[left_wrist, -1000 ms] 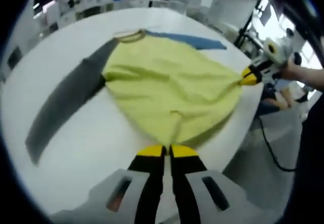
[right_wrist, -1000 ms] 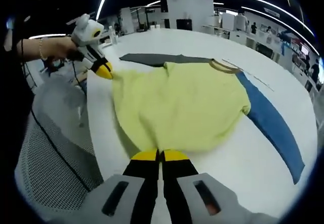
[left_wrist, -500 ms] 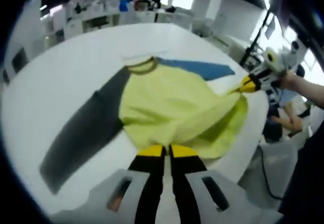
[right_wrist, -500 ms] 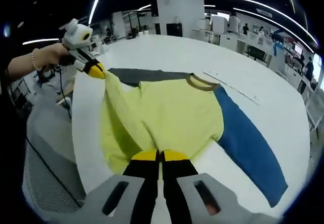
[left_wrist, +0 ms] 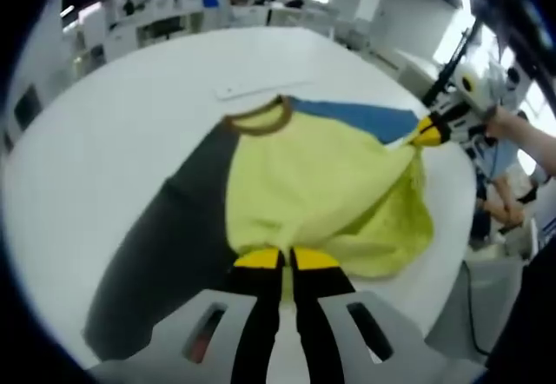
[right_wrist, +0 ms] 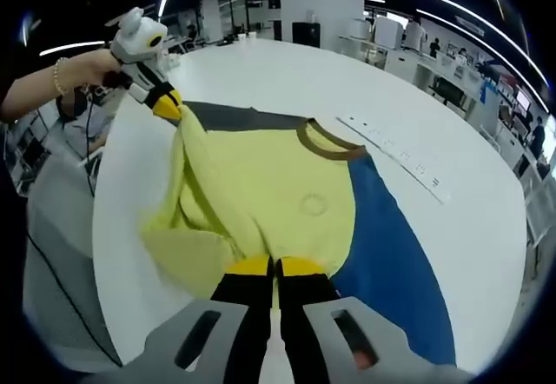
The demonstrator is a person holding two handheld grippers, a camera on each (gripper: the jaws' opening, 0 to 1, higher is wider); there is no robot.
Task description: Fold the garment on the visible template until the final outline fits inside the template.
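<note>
1. The yellow long-sleeved shirt (left_wrist: pixel 304 184) lies on the white round surface (left_wrist: pixel 113 115), near the edge where the person stands. Its brown collar (left_wrist: pixel 259 120) points toward the surface's middle and its hem toward that near edge.
2. The shirt's long axis runs from hem to collar, straight ahead of both tools. The dark grey sleeve (left_wrist: pixel 165 254) goes off to one side along the surface and the blue sleeve (right_wrist: pixel 391 254) to the other.
3. The left tool (left_wrist: pixel 287 259) has its yellow-tipped jaws together, clamped on one hem corner. In the right gripper view it (right_wrist: pixel 165 104) is raised above the surface edge, with yellow cloth hanging from it in a steep fold.
4. The right tool (right_wrist: pixel 274 267) is likewise closed on the other hem corner. In the left gripper view it (left_wrist: pixel 427 132) sits at the far side of the shirt, just beside the blue sleeve.
5. Between the two tools the hem is lifted, and the lower body of the shirt sags in a loose pouch (left_wrist: pixel 391 228) toward the near edge.
6. My judgement: the coming move turns on carrying both hem corners forward along that long axis, toward the collar. Both hands are equally placed for it, each at its own corner.
7. A thin white strip (right_wrist: pixel 395 154) lies on the surface beyond the collar. I cannot make out a template outline.
</note>
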